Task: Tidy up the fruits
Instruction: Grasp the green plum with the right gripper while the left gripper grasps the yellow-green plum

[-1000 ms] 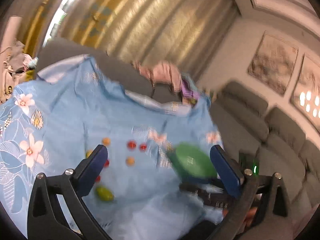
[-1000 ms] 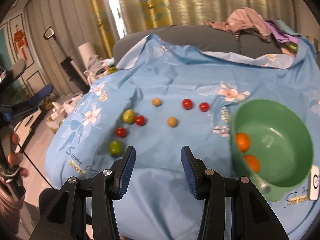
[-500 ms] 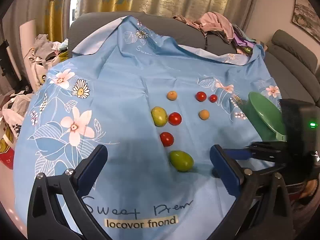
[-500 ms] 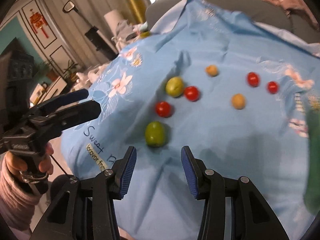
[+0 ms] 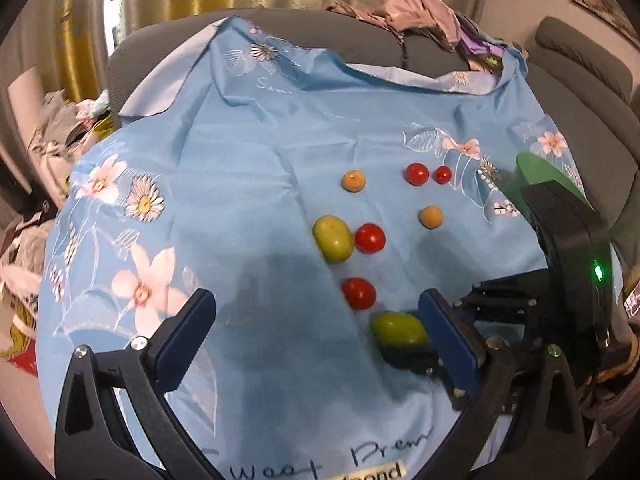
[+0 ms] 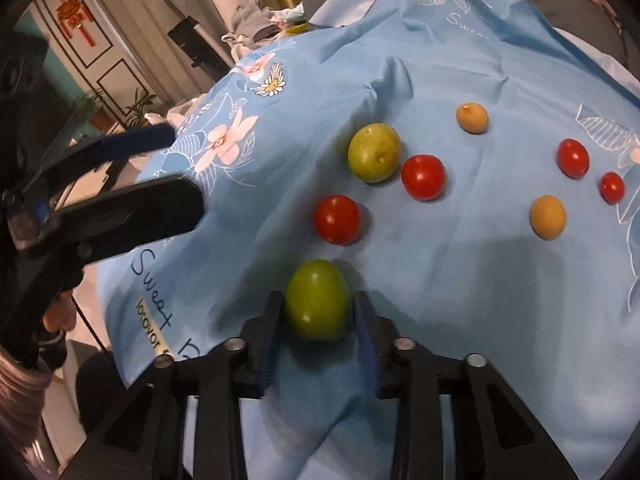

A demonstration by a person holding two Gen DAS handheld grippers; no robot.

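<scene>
Right gripper point(image 6: 317, 322) clamped on the green fruit point(image 6: 317, 299), which rests on the blue cloth point(image 6: 460, 288) just in front of a red tomato point(image 6: 337, 219). Left gripper point(image 5: 316, 332), fingers wide apart, hovers beside that fruit; green bowl point(image 5: 540, 172) lies beyond it.

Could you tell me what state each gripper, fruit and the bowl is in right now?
right gripper: fingers against both sides of the near green fruit
near green fruit: on the cloth, between the fingers
left gripper: open, empty
far green fruit: loose on the cloth
red tomatoes: four, loose
orange fruits: two, loose
green bowl: mostly hidden, contents unseen
</scene>
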